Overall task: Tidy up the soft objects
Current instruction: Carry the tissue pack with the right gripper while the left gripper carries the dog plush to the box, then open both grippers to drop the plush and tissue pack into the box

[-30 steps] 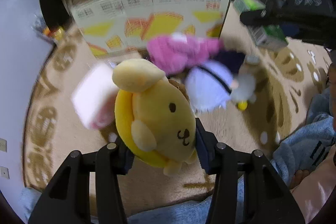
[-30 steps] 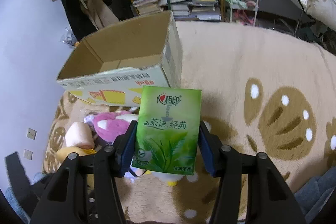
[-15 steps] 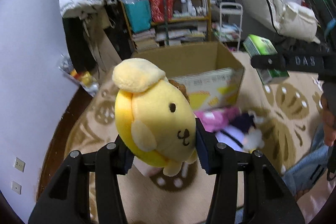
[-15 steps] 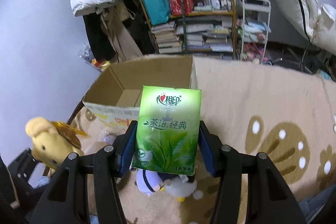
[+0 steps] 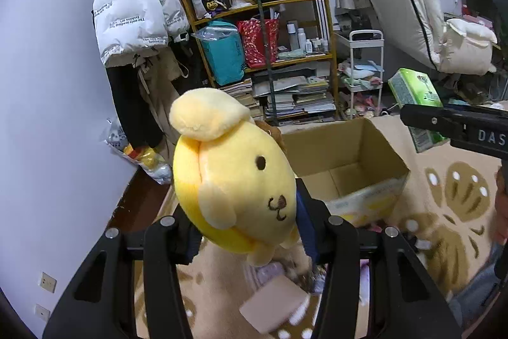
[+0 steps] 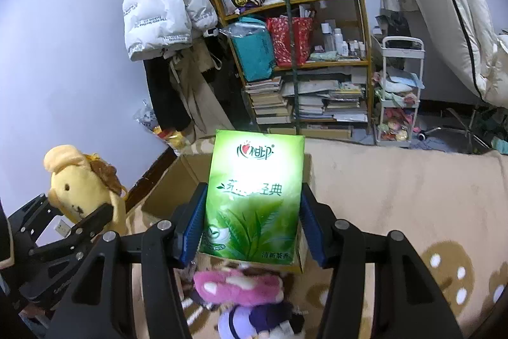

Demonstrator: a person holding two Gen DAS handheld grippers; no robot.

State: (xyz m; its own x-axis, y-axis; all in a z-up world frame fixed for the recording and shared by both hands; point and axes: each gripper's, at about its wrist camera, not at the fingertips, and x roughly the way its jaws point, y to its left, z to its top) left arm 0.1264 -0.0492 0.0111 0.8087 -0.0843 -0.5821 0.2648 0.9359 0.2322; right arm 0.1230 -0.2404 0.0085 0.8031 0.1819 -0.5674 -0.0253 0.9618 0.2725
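Note:
My left gripper (image 5: 246, 231) is shut on a yellow dog plush (image 5: 235, 180) and holds it up, left of the open cardboard box (image 5: 346, 170). The plush also shows in the right wrist view (image 6: 81, 183). My right gripper (image 6: 249, 231) is shut on a green tissue pack (image 6: 254, 196), held in front of the box (image 6: 171, 189). The pack also shows in the left wrist view (image 5: 416, 104). A pink plush (image 6: 238, 288) and a purple plush (image 6: 254, 320) lie on the rug below.
A beige rug (image 6: 397, 196) with brown prints covers the floor. A cluttered shelf (image 5: 270, 53) with books stands behind the box. A white jacket (image 5: 133, 11) hangs on the left. A white cart (image 6: 400, 91) stands at the right.
Both grippers have risen and tilted up with their loads. The box's inside and the shelf behind it have come into view. The floor plushes have dropped to the bottom of the views.

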